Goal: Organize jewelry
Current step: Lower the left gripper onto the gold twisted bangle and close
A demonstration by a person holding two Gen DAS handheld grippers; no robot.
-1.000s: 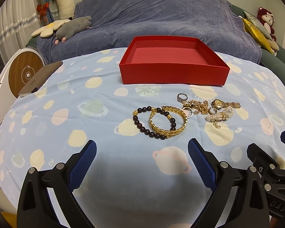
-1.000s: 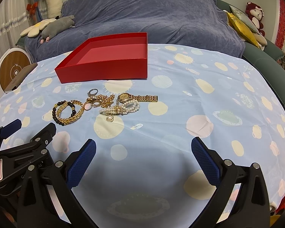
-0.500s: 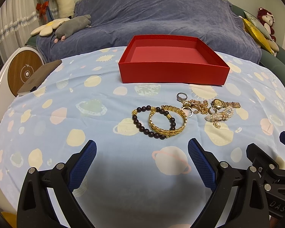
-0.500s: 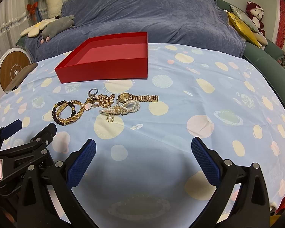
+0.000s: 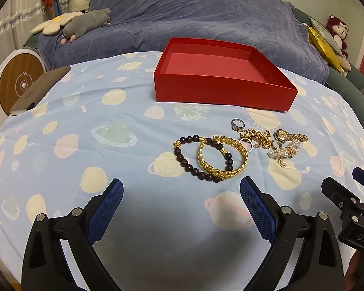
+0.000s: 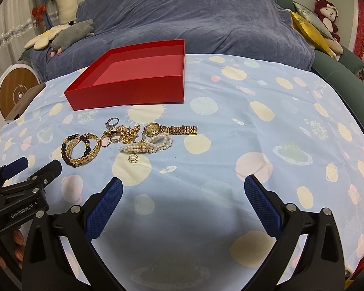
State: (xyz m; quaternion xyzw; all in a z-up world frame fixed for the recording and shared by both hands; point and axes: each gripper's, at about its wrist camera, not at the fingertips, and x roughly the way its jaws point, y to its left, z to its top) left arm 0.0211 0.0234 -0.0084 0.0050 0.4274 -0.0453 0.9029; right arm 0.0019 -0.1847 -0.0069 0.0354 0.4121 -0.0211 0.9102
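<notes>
Both grippers hover low over the near edge of the table, which is covered in a pale blue cloth with cream spots, and both have their jaws spread wide with nothing between them.

The left gripper points toward the jewelry, which lies just beyond its fingertips and slightly toward its right finger. Nearest is a bead bracelet with a gold bangle lying across it, the two overlapping. Further right sit a ring, a tangle of gold chain, a gold watch and a pearl piece, all bunched close together.

The right gripper is aimed at bare cloth; the pile lies ahead and to the left of its left finger. In this view the bead bracelet and bangle are farthest left, the chain and ring in the middle, the watch stretched out to the right, and the pearls just in front of it, with a small pendant closest to the jaws.

A red box, open-topped and showing only its pink floor, stands past the jewelry toward the far edge, apart from it. A blue-draped sofa rises behind the table.
</notes>
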